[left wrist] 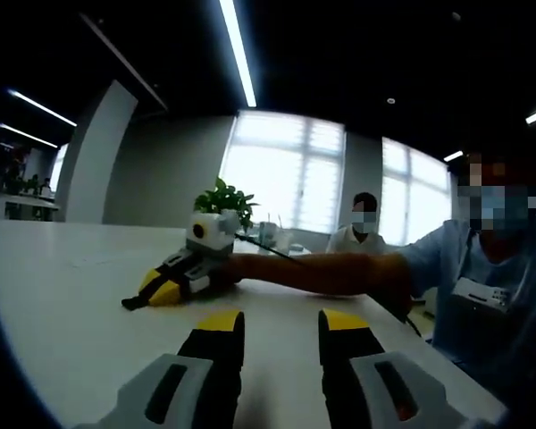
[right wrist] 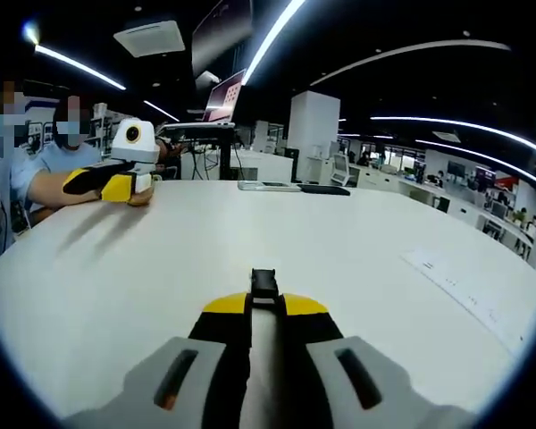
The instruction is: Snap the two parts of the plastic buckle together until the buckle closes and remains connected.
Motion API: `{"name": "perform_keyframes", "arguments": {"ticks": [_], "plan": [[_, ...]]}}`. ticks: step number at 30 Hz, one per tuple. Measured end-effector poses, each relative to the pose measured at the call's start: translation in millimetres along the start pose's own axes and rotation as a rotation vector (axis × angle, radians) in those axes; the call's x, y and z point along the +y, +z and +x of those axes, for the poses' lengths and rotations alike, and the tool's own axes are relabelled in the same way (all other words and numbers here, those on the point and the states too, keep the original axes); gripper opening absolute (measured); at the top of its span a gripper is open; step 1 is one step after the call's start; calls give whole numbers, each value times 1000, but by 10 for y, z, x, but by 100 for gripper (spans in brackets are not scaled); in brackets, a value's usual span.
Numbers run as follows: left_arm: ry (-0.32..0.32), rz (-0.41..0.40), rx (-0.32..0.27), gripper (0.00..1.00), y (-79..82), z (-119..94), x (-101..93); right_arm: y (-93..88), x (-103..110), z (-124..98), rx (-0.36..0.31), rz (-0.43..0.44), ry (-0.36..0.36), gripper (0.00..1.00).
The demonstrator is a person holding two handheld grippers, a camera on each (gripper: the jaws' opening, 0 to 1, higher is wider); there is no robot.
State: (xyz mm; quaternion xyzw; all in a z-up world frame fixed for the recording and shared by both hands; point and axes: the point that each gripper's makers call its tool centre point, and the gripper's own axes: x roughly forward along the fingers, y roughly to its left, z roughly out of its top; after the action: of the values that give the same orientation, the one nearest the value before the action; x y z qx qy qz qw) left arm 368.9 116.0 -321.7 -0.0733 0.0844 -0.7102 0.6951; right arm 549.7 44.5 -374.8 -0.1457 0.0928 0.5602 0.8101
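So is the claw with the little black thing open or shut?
Shut. In the right gripper view the right claw has its yellow-tipped jaws pressed together, pinching the small black buckle piece at their tips above the white table.

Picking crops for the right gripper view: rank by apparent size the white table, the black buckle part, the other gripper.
1. white table
2. left gripper, far across the table
3. black buckle part, small though nearest, clamped in the right gripper

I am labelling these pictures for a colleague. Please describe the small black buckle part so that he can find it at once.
On the white table, look at the right gripper with yellow-tipped jaws. The black buckle part sticks out between their tips. It is the one small dark block on that bare surface.
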Motion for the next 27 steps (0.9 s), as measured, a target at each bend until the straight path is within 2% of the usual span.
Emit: {"name": "perform_keyframes", "arguments": {"ticks": [15,21,27], "plan": [[-3,5,42,32,-78,2,12,-19,-351,18,2,9,-33,11],[-5,8,48,32,-84,-3,2,-10,-323,8,4,13,-16,12],[-3,10,51,32,-88,1,-18,-11,-357,5,8,8,-33,12]]}}
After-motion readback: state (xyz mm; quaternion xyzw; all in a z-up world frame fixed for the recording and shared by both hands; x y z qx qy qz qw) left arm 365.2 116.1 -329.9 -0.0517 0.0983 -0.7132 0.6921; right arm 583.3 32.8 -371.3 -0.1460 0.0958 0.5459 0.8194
